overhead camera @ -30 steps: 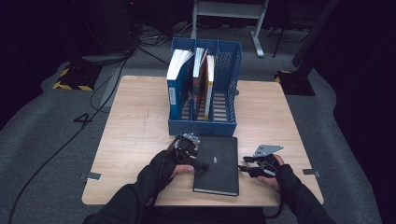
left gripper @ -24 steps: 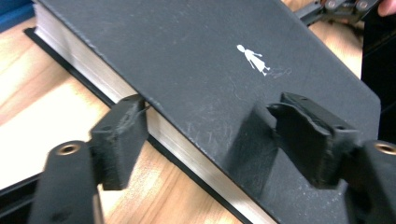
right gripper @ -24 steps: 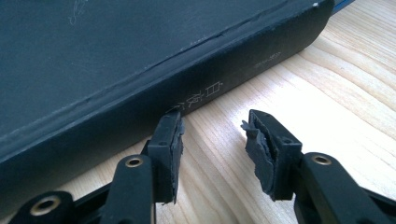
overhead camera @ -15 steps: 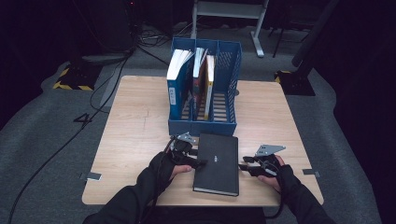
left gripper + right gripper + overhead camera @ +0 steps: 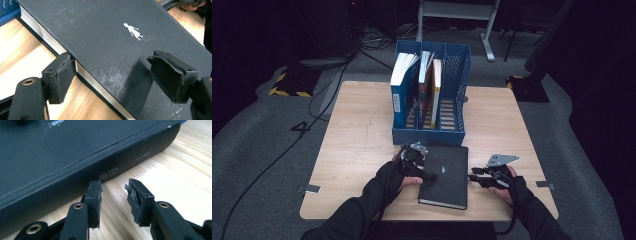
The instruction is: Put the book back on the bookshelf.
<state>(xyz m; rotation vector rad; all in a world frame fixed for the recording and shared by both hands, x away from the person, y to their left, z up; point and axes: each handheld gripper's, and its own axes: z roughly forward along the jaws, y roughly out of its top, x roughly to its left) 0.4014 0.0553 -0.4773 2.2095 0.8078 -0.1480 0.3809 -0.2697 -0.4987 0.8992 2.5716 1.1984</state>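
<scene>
Wooden table [image 5: 362, 140]: my left gripper [image 5: 112, 75] has just reopened wide astride the black book's [image 5: 444, 172] page edge, unclamped; right gripper [image 5: 113, 192] has been narrowing, empty, beside the spine — a shallow bite could slip off.

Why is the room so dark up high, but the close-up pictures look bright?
High view: the room around the table is nearly black, and the black book shows little detail. Left gripper view: bright and sharp, scratches glint on the book's cover, and the claw throws a soft shadow on it. Right gripper view: the wood grain is well lit.
</scene>
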